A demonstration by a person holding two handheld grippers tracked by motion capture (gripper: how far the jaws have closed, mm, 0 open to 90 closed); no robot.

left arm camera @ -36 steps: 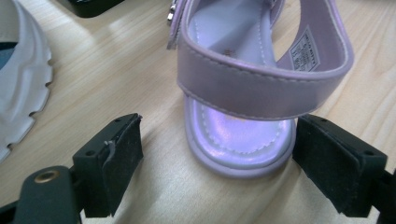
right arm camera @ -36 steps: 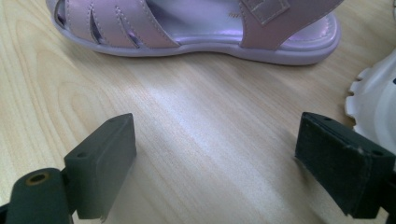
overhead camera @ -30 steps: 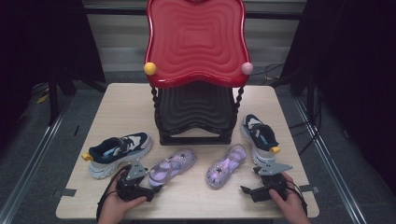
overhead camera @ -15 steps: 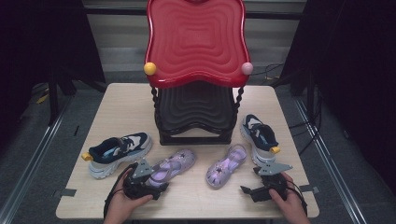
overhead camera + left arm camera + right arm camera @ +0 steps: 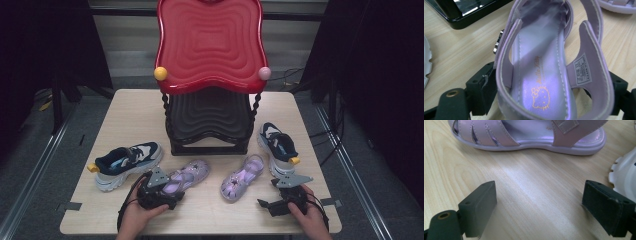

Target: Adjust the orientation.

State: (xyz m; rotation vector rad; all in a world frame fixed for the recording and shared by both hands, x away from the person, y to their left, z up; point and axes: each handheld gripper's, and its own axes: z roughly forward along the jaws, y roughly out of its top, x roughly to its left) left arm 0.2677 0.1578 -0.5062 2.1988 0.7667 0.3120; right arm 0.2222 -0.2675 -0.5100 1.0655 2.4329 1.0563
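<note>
Since the earlier high view, our left gripper [image 5: 172, 192] had slid forward along the table [image 5: 130, 115] until its jaws stood on either side of the heel of the left purple sandal [image 5: 184, 176], while our right gripper [image 5: 264, 204] had stayed where it was near the front edge. Seen from the left gripper view, the jaws were spread wide about the sandal's heel [image 5: 544, 82], close to its sides or just touching, and we could not tell that they had clamped yet. Our right gripper stood wide open on bare wood, holding nothing, with the right purple sandal [image 5: 529, 135] lying a little ahead of it. We judged the work barely begun: the approach to the first sandal was made, the grasp and the lift were still to do, and the second sandal and both blue-and-white sneakers [image 5: 127, 162] lay untouched before the black and red rack [image 5: 210, 115]. That left sandal looked soft and glossy, lilac, with a printed insole, a heel strap bearing a white label and a small metal buckle at one side.
</note>
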